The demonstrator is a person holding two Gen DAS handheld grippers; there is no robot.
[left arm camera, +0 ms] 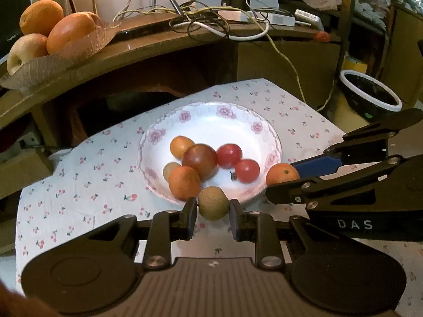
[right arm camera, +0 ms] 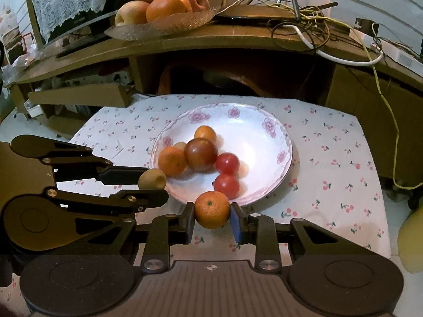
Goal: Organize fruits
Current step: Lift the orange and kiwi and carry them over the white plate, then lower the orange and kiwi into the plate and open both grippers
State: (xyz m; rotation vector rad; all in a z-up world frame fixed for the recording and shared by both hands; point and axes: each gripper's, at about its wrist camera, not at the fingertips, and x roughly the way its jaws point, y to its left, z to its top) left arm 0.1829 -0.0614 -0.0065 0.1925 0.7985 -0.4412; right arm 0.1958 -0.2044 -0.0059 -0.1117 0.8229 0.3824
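My left claw (left arm camera: 213,207) clamped on brownish fruit (left arm camera: 213,203), right claw (right arm camera: 212,212) clamped on mandarin (right arm camera: 212,208), both at plate (right arm camera: 275,185) near rim.

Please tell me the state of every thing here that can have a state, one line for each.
Left gripper: jaws shut on the small brownish-green round fruit, at the plate's near rim.
Right gripper: jaws shut on the small orange mandarin, at the near rim.
White floral-rimmed plate: partly filled, far half bare.
Fruits on plate: two red tomatoes, one dark tomato, clustered.
Glass fruit dish on shelf: full.
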